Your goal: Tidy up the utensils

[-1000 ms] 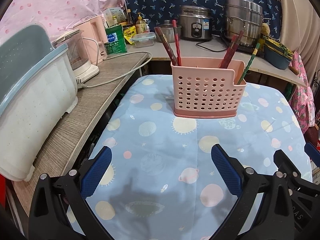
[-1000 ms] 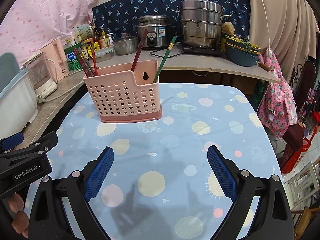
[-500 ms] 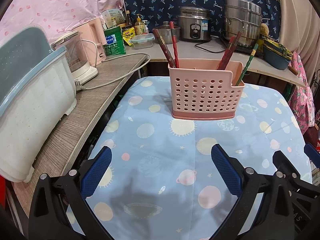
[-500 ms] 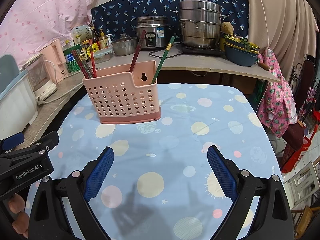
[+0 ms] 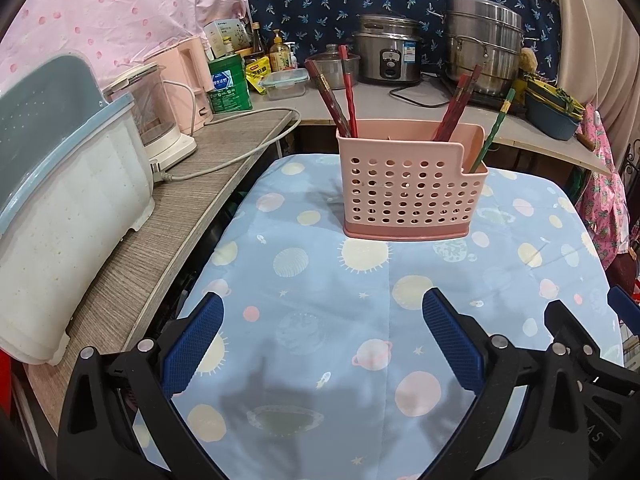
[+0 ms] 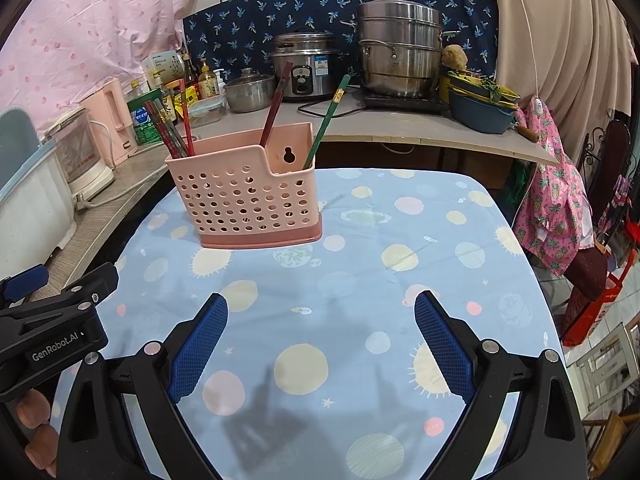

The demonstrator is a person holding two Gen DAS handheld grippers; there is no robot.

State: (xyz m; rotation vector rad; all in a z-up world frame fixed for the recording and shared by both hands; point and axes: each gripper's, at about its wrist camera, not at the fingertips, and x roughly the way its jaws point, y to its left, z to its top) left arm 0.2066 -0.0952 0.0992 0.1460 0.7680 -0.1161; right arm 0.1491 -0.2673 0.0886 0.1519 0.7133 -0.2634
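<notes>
— Where is the pink perforated plastic utensil caddy [image 5: 412, 184] placed?
— Toward the far edge of the worktop [image 5: 320, 280] covered with a blue planet-print cloth; red chopsticks [image 5: 334, 100] and a green chopstick [image 5: 492, 136] are held upright in it.
— And the hand-held grippers?
— The left hand-held gripper [image 5: 322, 340] and right hand-held gripper [image 6: 320, 340] are spread wide; nothing is held.

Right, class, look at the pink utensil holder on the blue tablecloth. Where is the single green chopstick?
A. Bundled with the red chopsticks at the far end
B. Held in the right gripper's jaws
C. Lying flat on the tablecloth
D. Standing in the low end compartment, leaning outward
D: the green chopstick stands alone in the low end compartment of the pink utensil holder, leaning outward, apart from the red chopsticks.
</notes>
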